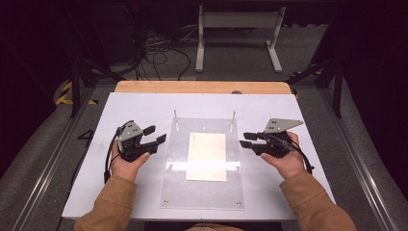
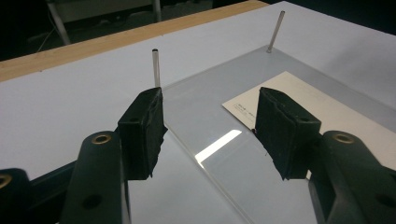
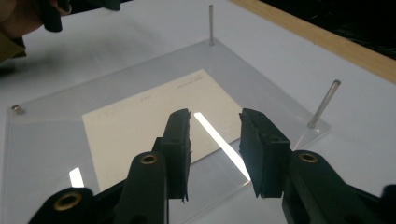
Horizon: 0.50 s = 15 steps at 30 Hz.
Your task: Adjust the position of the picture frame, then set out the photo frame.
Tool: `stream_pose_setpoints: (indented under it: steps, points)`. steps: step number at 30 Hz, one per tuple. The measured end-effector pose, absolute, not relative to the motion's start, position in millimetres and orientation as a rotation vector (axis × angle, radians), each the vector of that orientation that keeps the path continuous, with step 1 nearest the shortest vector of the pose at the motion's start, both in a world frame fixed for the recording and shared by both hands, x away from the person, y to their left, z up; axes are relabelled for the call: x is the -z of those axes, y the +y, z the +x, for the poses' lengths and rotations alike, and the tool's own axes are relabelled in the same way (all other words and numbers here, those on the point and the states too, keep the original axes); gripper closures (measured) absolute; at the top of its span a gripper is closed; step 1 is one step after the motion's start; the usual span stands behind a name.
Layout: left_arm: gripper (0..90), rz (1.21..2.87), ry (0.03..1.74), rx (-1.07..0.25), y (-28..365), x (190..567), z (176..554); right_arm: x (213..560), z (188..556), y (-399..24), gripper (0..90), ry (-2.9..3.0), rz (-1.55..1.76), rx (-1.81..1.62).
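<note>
Both black claws apart, empty, clear acrylic plate, cream paper sheet

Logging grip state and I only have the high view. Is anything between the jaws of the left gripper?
Observer: No. The left gripper is open and empty; past its jaws lies the edge of the clear acrylic plate.
Operator: Right one?
Observer: The right gripper is open and empty too, pointing over the cream rectangular paper sheet.
Operator: Any marking on the sheet?
Observer: There is a faint line of small print near its far edge, too small to read.
</note>
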<state>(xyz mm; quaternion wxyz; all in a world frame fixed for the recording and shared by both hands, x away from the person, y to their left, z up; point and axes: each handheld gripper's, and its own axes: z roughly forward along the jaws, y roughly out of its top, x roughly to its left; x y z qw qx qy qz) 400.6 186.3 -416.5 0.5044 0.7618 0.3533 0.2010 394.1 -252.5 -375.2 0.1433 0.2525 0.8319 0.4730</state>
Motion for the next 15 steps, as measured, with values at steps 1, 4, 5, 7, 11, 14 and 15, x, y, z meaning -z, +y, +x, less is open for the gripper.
stream_pose_setpoints:
  steps: [1,4,5,7,11,14,15]
  points:
    - [42.6,1.840,0.852,-0.487,186.6,416.3,400.8,373.1,398.4,-252.3,63.6,2.392,0.744,-1.369]
    - [42.6,1.835,0.846,-0.485,186.3,416.1,401.4,368.7,411.1,-251.7,63.1,2.365,0.765,-1.376]
    - [42.6,1.835,0.847,-0.484,186.2,416.6,401.8,368.0,415.3,-251.7,63.2,2.360,0.772,-1.378]
    - [42.4,1.840,0.850,-0.475,186.3,417.1,401.4,367.7,424.7,-251.7,63.1,2.346,0.779,-1.378]
    - [41.7,1.840,0.844,-0.475,188.2,416.3,401.0,369.5,441.0,-251.8,65.8,2.337,0.797,-1.370]
    - [41.4,1.835,0.848,-0.474,189.2,415.7,400.6,370.8,450.7,-252.8,65.6,2.316,0.796,-1.384]
    - [41.4,1.838,0.844,-0.478,190.0,415.5,400.8,372.7,459.8,-253.3,64.3,2.307,0.810,-1.382]
